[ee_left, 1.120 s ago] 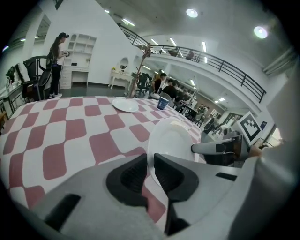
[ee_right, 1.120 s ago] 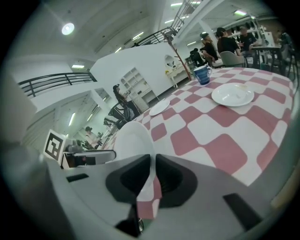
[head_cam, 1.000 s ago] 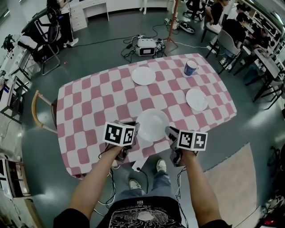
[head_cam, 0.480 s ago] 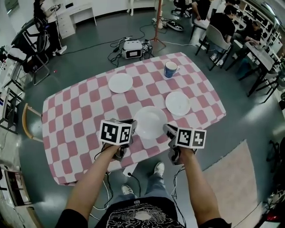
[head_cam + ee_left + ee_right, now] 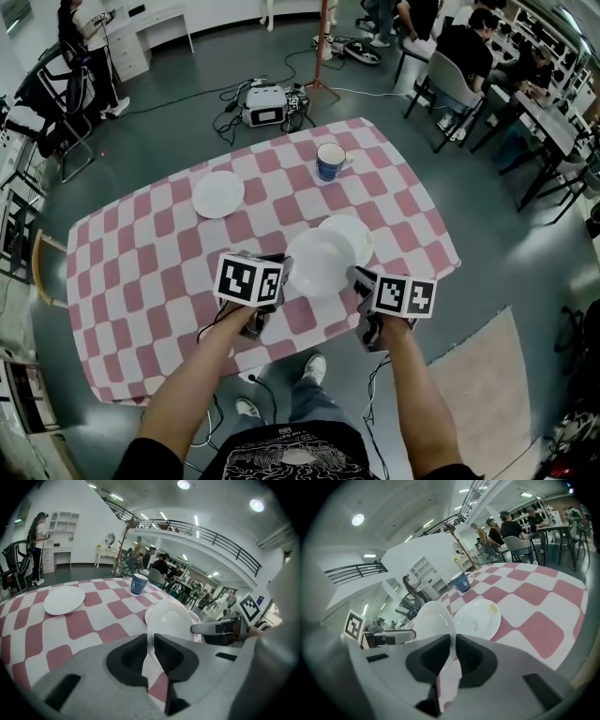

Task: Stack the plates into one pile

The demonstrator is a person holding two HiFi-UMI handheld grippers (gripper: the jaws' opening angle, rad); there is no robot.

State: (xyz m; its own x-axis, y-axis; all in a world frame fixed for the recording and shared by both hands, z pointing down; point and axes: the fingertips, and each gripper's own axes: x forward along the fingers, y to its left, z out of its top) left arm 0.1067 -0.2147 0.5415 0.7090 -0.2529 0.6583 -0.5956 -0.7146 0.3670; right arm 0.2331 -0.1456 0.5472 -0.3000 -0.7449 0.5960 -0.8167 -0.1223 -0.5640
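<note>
Plates (image 5: pixel 217 194): three, one plate (image 5: pixel 321 262) in left tongs (image 5: pixel 284 273) and right tongs (image 5: pixel 357 278); one mug (image 5: pixel 329 161).

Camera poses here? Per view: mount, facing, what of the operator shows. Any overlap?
Head view: on the person's head, steeply down at the table; forearms, left gripper, right gripper show.
Left gripper view: on the left gripper, along its jaws toward the far plate; own jaws, right gripper show.
Right gripper view: on the right gripper, along its jaws over the second plate; own jaws, left gripper show.
Shared: both gripper views see the held plate, clamped by each, and the mug.
</note>
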